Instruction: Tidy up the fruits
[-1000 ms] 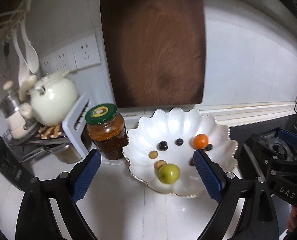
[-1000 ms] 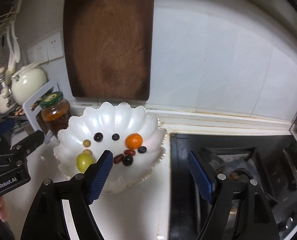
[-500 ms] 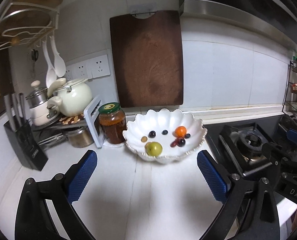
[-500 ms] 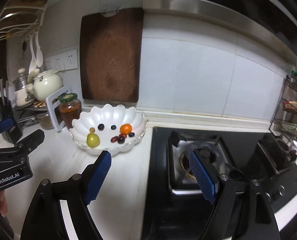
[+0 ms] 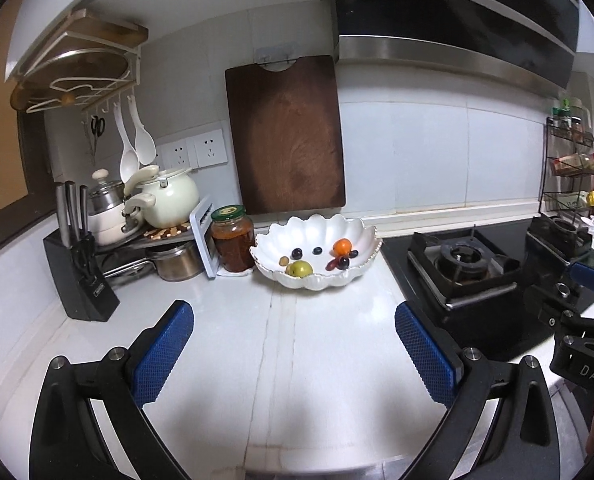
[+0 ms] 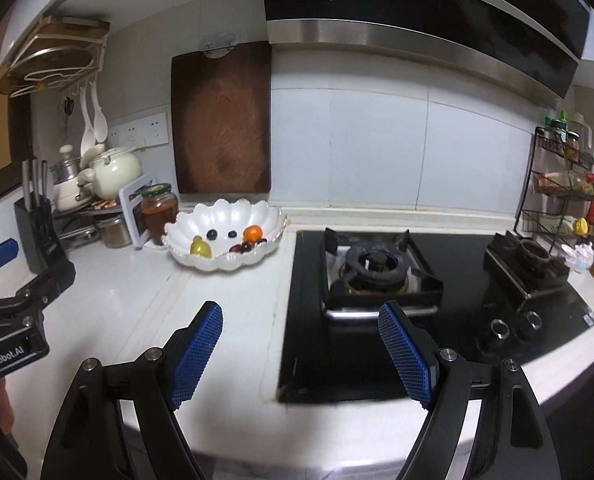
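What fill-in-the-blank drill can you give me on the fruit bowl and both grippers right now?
1. The orange fruit lies in the white scalloped ____.
2. The left gripper has its jaws ____.
3. The right gripper holds ____.
4. Just left of the bowl stands a glass ____ with a green lid.

Missing words: bowl; open; nothing; jar
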`<control>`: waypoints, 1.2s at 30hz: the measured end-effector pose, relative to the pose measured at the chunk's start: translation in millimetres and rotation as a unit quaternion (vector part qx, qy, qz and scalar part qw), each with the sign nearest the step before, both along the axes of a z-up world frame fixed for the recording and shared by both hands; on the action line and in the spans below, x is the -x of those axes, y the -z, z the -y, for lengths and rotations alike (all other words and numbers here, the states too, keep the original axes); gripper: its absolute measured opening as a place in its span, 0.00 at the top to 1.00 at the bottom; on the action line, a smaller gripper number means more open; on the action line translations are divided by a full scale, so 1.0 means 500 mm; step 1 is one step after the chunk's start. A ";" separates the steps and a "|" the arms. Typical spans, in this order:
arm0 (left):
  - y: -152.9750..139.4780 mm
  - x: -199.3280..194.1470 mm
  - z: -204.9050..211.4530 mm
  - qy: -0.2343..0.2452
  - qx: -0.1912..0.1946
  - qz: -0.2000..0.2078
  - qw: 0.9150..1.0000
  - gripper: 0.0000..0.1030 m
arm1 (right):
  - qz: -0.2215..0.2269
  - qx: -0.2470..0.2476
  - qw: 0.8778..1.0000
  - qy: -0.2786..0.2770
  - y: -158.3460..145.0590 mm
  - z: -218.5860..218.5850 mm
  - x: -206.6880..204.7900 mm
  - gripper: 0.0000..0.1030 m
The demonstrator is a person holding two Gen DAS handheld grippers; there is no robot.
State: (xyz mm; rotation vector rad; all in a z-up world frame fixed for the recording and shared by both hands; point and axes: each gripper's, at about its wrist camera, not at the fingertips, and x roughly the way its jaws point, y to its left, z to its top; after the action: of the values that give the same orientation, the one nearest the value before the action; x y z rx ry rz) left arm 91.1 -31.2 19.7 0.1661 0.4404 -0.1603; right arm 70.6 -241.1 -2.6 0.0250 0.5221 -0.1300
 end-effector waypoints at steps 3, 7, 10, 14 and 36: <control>-0.001 0.035 -0.003 0.003 -0.003 0.003 1.000 0.00 | -0.002 0.000 1.000 0.001 0.004 -0.002 0.035 0.21; -0.001 0.071 -0.006 0.007 -0.009 0.006 1.000 0.00 | -0.001 -0.002 1.000 0.002 0.006 -0.006 0.079 0.21; 0.000 0.089 -0.010 0.009 -0.008 0.007 1.000 0.00 | 0.002 0.007 1.000 0.006 0.005 -0.008 0.102 0.21; 0.002 0.114 -0.015 0.013 -0.003 0.005 1.000 0.00 | 0.004 0.003 1.000 0.009 0.002 -0.005 0.125 0.21; -0.004 0.166 -0.030 0.022 0.010 0.016 1.000 0.00 | 0.018 -0.005 1.000 0.000 -0.008 -0.014 0.174 0.21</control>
State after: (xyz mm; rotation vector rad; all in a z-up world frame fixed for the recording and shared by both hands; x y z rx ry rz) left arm 7.8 -16.2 21.5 0.1589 0.4028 -0.2043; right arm -16.3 -234.1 1.3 0.0370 0.4867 -0.1278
